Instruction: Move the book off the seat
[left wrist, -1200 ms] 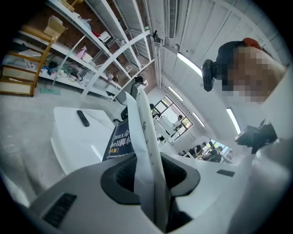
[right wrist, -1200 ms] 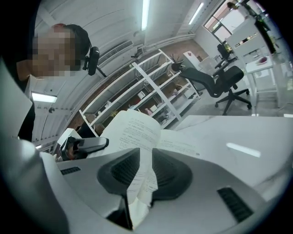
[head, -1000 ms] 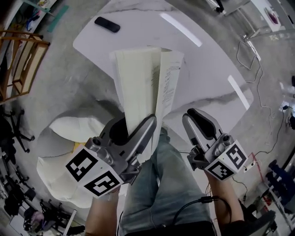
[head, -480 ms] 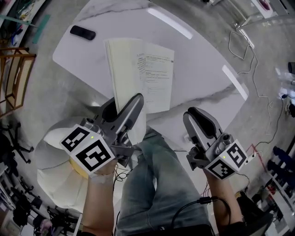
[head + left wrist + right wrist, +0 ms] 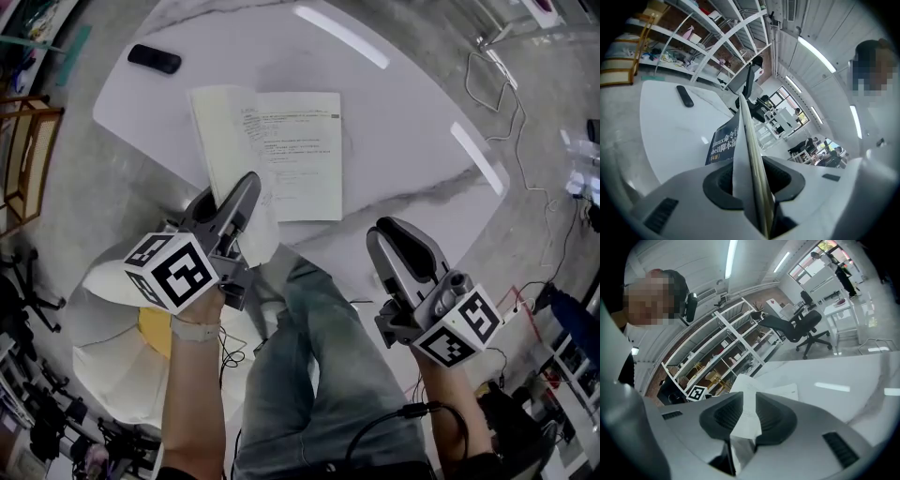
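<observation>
The book (image 5: 281, 150) is spread open, pages up, over the white table (image 5: 412, 122). Its near left corner sticks out past the table's front edge. My left gripper (image 5: 246, 187) is shut on that corner. Whether the book rests on the tabletop I cannot tell. In the left gripper view the page block (image 5: 746, 140) runs edge-on between the jaws, and the dark blue cover (image 5: 721, 140) shows on its left. My right gripper (image 5: 398, 234) hovers by the table's front edge, to the right of the book, its jaws a narrow slit apart and holding nothing. The white seat (image 5: 103, 328) is at lower left.
A black remote (image 5: 155, 58) lies at the table's far left. A wooden chair (image 5: 28, 150) stands left of the table. Cables (image 5: 525, 197) trail over the floor on the right. The person's leg in jeans (image 5: 319, 375) is between the two grippers.
The left gripper has sunk and shifted left with the book, which has opened out flat over the table. The right gripper has barely shifted.
</observation>
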{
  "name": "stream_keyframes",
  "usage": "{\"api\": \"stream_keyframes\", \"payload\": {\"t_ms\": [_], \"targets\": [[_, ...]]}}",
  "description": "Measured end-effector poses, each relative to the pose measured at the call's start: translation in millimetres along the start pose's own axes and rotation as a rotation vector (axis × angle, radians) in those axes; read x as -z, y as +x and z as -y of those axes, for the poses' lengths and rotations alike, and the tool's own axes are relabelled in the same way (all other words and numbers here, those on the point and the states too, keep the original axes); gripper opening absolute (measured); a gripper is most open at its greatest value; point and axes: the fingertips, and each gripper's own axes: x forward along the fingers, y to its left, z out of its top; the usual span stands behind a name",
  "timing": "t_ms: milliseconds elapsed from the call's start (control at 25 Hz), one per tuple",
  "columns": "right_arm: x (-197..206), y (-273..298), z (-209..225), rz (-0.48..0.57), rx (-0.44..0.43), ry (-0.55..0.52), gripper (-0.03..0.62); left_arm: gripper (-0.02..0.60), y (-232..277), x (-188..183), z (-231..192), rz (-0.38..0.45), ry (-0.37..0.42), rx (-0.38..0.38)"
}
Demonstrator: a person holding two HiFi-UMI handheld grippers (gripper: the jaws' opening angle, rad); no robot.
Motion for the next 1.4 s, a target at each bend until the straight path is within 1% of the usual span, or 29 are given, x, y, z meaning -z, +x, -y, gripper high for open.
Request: {"api": "stream_keyframes", "payload": {"t_ms": [160, 320, 520, 680, 800, 1000, 1200, 1400], "targets": [[3.9, -1.0, 3.4, -0.007, 0.000, 0.002, 0.091, 0.121, 6.2, 1.4, -2.5, 0.011, -0.012, 0.022], [5.8, -2.1, 7.4, -0.010, 0.002, 0.008, 0.091, 0.126, 16.0, 4.6, -2.3, 0.002, -0.014, 0.047], [5.0, -3.1, 12.8, -0.010, -0.002, 0.011, 0.091, 0.137, 27.4, 13.0, 5.9, 0.002, -0.018, 0.100], [6.7, -2.8, 16.9, -0.019, -0.004, 0.007, 0.091, 0.151, 35.8, 20.0, 14.2, -0.017, -0.005, 0.121], [7.2, -3.4, 18.1, -0.023, -0.006, 0.005, 0.091, 0.153, 41.4, 24.7, 22.8, -0.019, -0.009, 0.158], [4.8, -8.1, 25.4, -0.019, -0.002, 0.008, 0.091, 0.153, 48.2, 28.8, 28.5, -0.016, -0.029, 0.156], [4.1, -12.9, 30.5, -0.012, 0.007, 0.013, 0.091, 0.160, 47.9, 28.8, 34.1, -0.005, -0.039, 0.171], [3.0, -23.5, 35.9, -0.004, 0.012, 0.012, 0.091, 0.186, 46.5, 32.5, 64.5, 0.009, -0.014, 0.255]]}}
